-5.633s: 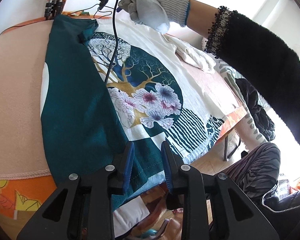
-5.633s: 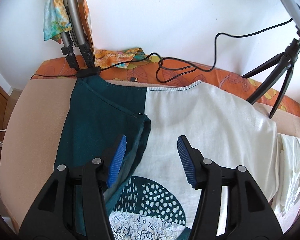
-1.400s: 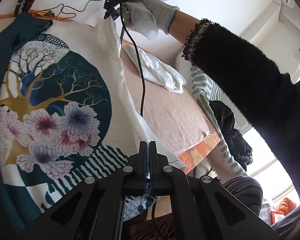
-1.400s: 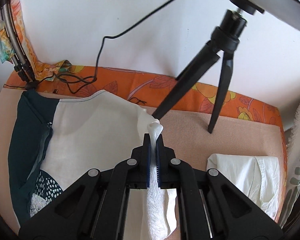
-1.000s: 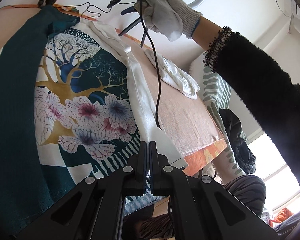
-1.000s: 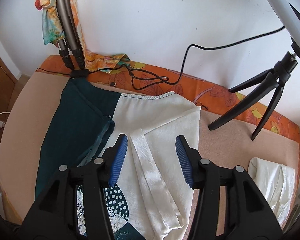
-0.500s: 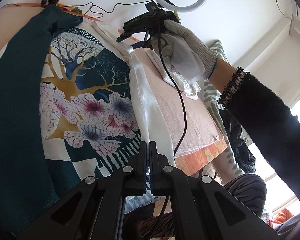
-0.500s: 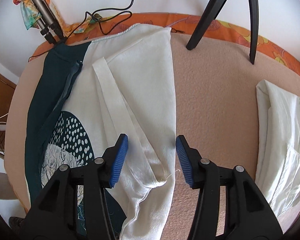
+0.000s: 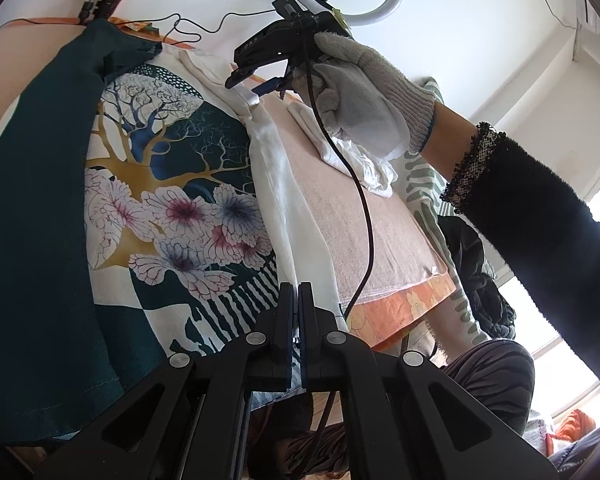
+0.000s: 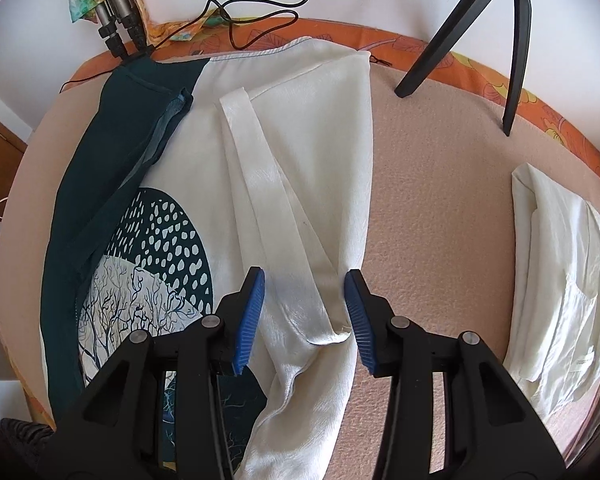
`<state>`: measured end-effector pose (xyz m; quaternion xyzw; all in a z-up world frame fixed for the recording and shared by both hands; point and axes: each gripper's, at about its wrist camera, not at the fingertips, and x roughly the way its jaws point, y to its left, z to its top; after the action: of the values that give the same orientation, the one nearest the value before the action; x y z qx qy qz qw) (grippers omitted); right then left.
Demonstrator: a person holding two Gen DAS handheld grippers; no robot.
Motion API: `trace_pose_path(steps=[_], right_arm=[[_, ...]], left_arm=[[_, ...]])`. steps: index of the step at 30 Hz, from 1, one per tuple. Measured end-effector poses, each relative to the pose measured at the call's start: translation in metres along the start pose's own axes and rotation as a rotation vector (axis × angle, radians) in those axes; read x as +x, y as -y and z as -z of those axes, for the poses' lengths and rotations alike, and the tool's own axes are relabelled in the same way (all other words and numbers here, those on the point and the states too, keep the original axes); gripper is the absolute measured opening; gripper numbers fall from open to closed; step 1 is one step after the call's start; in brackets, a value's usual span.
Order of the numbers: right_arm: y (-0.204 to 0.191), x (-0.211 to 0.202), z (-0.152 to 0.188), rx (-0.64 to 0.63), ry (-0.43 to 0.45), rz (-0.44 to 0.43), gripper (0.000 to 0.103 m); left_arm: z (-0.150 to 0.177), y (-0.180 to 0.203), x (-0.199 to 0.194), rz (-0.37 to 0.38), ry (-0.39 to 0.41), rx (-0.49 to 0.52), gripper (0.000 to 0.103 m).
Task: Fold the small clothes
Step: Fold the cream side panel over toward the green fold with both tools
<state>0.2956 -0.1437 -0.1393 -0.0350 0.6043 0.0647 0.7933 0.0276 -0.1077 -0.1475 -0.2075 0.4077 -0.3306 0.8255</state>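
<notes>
Two blue pads of the right gripper [image 10: 305, 316] stand apart, closing, straddling the shirt's [image 10: 260, 184] bunched white sleeve [image 10: 320, 320] below (it runs toward the wall). Down at the hem, the left gripper [image 9: 294, 320] is shut.

1. A table [image 10: 440, 208] covered with a pinkish-beige cloth, with an orange floral border along its 12 o'clock edge.
2. A teal and white printed garment [image 10: 300, 128] lies spread across the 9 o'clock half.
3. A folded white garment [image 10: 564, 264] lies at 3 o'clock.
4. A black tripod [image 10: 468, 20] stands at 1 o'clock.
5. A black cable [image 10: 252, 12] loops at 12 o'clock.
</notes>
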Motion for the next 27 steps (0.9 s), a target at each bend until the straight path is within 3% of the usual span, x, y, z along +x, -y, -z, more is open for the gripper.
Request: trace_pose_path(steps=[3, 8, 10, 11, 21, 27], right_arm=[[-0.008, -0.005, 0.004, -0.034, 0.024, -0.006, 0.044], [-0.010, 0.006, 0.003, -0.038, -0.015, 0.041, 0.044], [-0.010, 0.011, 0.003, -0.028, -0.031, 0.050, 0.022], [-0.011, 0.013, 0.003, -0.025, -0.045, 0.047, 0.006], [-0.070, -0.019, -0.019, -0.098, 0.057, -0.004, 0.004], [-0.109, -0.013, -0.030, -0.150, 0.068, -0.009, 0.004]], left_arm=[[0.002, -0.003, 0.001, 0.000, -0.006, -0.014, 0.001], [0.002, 0.000, 0.000, -0.005, -0.002, -0.008, 0.001], [0.002, -0.001, 0.000, -0.005, 0.001, -0.008, 0.001], [0.003, -0.001, -0.001, -0.006, 0.002, -0.011, 0.001], [0.011, -0.007, -0.019, -0.034, 0.041, -0.033, 0.001], [0.017, -0.019, -0.027, -0.066, 0.044, -0.058, 0.001]])
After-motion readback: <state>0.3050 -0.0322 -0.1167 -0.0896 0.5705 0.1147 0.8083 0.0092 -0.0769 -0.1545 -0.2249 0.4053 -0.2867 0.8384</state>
